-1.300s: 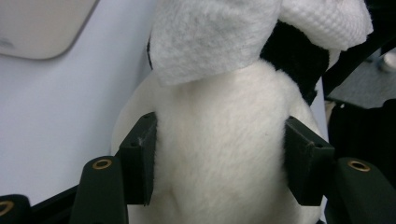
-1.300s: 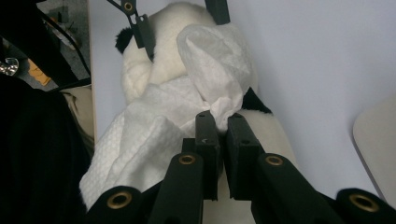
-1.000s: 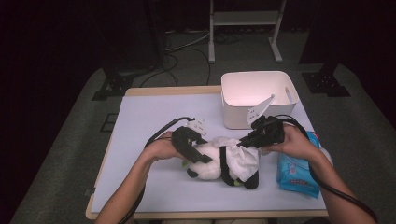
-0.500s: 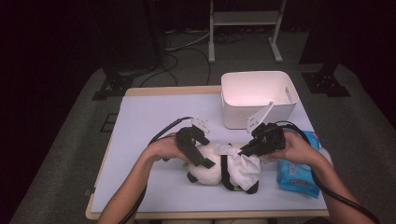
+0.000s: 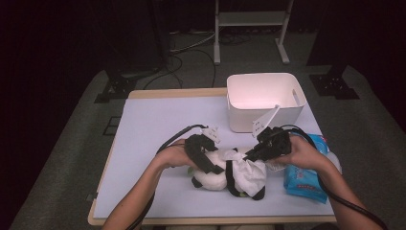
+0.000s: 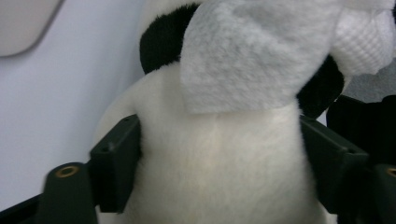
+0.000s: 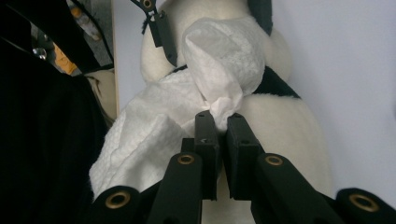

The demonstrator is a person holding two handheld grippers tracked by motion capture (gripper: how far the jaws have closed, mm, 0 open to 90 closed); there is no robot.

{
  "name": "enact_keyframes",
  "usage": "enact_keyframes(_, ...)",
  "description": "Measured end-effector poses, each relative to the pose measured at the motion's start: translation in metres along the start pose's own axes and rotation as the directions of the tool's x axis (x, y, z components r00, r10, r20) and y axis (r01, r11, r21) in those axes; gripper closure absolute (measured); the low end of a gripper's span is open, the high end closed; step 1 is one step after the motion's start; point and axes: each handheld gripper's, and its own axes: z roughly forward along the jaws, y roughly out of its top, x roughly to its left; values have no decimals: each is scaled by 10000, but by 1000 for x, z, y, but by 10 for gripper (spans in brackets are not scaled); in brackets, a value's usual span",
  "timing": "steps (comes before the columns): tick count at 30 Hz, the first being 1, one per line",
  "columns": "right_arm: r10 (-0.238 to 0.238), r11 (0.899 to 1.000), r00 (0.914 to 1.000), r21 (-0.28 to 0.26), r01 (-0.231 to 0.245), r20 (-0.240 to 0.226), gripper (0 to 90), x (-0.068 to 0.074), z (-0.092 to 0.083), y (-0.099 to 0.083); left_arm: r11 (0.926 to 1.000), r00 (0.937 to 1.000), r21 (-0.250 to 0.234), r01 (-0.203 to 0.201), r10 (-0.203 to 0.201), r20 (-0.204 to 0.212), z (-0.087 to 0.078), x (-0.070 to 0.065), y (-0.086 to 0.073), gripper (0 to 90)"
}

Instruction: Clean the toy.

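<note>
Black-and-white plush panda toy (image 5: 215, 178) lies on the pale lavender table mat (image 5: 153, 124) in front of the white plastic bin (image 5: 264, 98), left gripper (image 5: 205, 154) with its 2 jaws just closing and clamped on its white body, right gripper (image 7: 223, 122) pinching the white textured wipe (image 7: 219, 60) draped over it, blue wipes pack (image 5: 306, 175) just beside.

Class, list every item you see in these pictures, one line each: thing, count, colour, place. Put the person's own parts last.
Plush toy: one, black and white, table front centre.
Wipe: one, white, draped on the plush toy.
Bin: one, white, table back right.
Wipe pack: one, blue, table right edge.
Table: one, pale top.
Left gripper: one, black, around the plush toy's body.
Right gripper: one, black, fingers pinching the wipe.
</note>
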Motion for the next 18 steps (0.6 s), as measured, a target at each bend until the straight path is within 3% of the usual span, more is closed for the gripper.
enact_keyframes(4, 56, 9997, 9999, -221, -58, -87, 838, -3, -3, 2, 9996, 9990, -157, -242, 236, -391, -9, -3, 0, 334)
enact_keyframes(7, 36, 9996, 10000, -270, -35, 44, 838, -4, -5, 6, 9991, 9969, -130, -396, 386, -683, -14, -2, 1, 347)
enact_keyframes(14, -20, 9995, 9990, -328, 35, 452, 839, -6, -8, 12, 9988, 9899, -171, -452, 425, -1349, -29, -2, -7, 348)
enact_keyframes(18, 165, 9995, 9966, -288, -142, 810, 839, -11, -14, 8, 9992, 9910, -354, -159, 110, -1331, -28, -3, -19, 330)
